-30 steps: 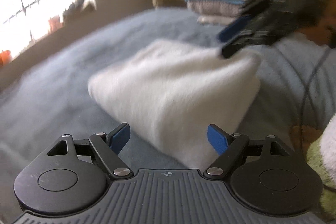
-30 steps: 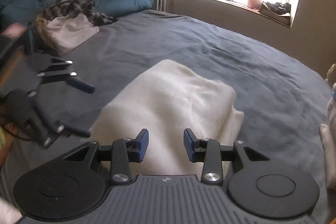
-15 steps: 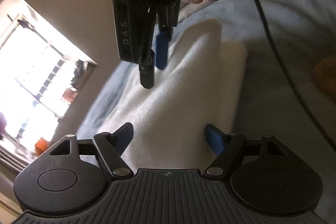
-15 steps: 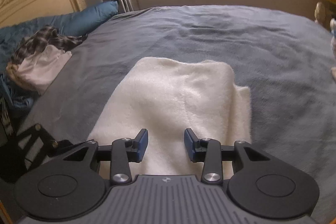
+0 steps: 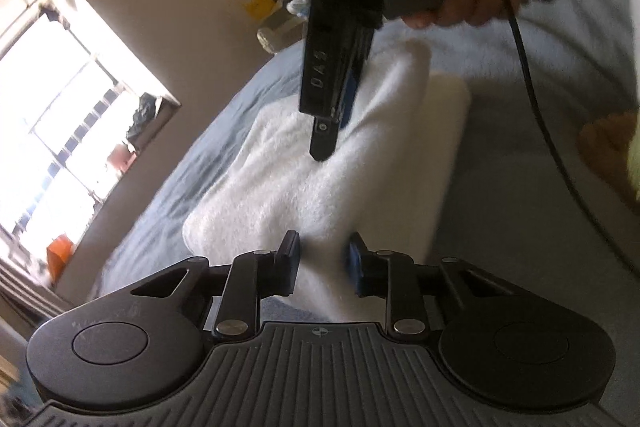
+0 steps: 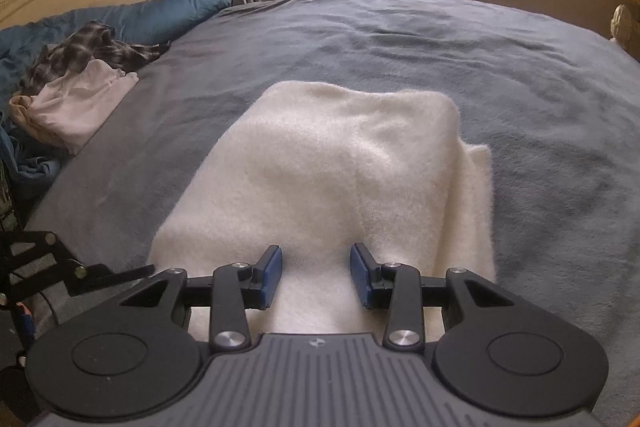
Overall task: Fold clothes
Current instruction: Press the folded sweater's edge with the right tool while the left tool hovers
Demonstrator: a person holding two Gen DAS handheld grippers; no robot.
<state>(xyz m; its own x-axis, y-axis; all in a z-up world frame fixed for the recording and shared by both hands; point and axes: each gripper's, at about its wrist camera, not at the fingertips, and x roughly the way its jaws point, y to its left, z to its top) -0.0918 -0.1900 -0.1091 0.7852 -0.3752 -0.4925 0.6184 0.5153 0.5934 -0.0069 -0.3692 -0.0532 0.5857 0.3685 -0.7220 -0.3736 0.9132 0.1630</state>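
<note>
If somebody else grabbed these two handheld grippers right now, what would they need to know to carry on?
Left gripper: jaws partly closed around a raised ridge of the white fleece garment; pads look to be pressing it, though a firm hold cannot be confirmed.
Right gripper: open, over the garment's near edge, holding nothing.
Garment: lies on the grey-blue bedspread, already folded into a compact rectangle, with a lower layer sticking out along one side.
Unfolded pile: plaid and pale clothes by the blue pillow.
Left to do: probably a last fold or tidy of this piece, set it aside, then start the pile.
</note>
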